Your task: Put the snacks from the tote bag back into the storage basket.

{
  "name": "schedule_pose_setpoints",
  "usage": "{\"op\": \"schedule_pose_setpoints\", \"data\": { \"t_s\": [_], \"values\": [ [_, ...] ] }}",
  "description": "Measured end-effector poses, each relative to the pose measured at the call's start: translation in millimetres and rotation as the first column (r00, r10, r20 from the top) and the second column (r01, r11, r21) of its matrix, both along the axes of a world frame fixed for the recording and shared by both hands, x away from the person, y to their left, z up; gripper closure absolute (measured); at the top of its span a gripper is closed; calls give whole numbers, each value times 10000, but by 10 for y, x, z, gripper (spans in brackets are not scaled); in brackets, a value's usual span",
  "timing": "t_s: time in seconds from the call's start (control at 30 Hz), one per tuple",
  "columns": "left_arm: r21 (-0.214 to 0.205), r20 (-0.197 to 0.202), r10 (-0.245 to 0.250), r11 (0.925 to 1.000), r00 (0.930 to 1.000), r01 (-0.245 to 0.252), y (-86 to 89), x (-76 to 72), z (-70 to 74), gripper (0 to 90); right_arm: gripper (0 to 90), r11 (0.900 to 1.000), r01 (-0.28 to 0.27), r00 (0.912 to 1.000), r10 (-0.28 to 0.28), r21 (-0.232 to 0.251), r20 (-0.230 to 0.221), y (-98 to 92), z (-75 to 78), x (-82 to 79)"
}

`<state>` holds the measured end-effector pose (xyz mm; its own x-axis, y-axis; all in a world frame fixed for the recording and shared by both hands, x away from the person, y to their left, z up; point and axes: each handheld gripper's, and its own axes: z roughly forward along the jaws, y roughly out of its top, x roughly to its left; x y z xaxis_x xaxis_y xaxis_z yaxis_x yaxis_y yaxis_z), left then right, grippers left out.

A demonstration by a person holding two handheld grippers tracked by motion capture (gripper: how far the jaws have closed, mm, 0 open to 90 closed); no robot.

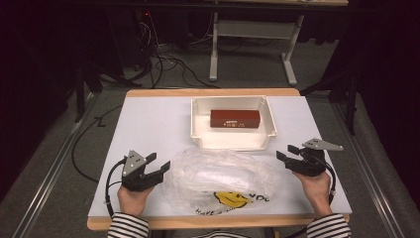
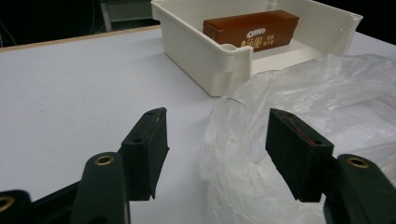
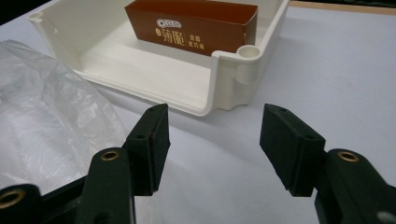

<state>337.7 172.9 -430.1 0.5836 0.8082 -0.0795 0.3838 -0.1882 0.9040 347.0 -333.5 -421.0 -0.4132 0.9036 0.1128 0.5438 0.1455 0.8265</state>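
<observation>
A crumpled clear plastic bag [image 1: 223, 178] with a yellow smiley print lies on the near middle of the white table [image 1: 148, 124]. Behind it stands a white tray [image 1: 232, 147] that holds a brown box [image 1: 235, 118]. My left gripper [image 1: 159, 162] is at the bag's left edge, open. In the left gripper view, the bag's [image 2: 317, 93] rim reaches between the jaws of the left gripper [image 2: 217, 114] without being pinched. My right gripper [image 1: 286, 151] stands open to the right of the bag. The right gripper [image 3: 215, 108] points at the near corner of the tray [image 3: 154, 93], with nothing between its jaws.
The tray [image 2: 196, 56] and the box [image 2: 252, 28] sit just beyond the bag. The box [image 3: 196, 28] lies along the tray's far wall. Past the far table edge are a desk frame [image 1: 214, 54] and cables [image 1: 168, 64] on the floor.
</observation>
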Motion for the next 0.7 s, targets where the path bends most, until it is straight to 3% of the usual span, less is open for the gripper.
{"op": "schedule_pose_setpoints", "data": {
  "t_s": [0.17,0.53,0.7],
  "values": [
    [-25,-6,268,9996,9996,-268,49,38,-2,382,419,9993,296,9994,-292,225,-170,-83,-65,-36],
    [143,-90,988,9950,9951,-986,72,188,-45,354,416,9959,857,9955,-844,298,-420,-232,-167,-26],
    [236,-262,1101,9937,9936,-1094,46,266,-95,351,417,9944,1029,9932,-1015,226,-565,-276,-223,-12]
  ]
}}
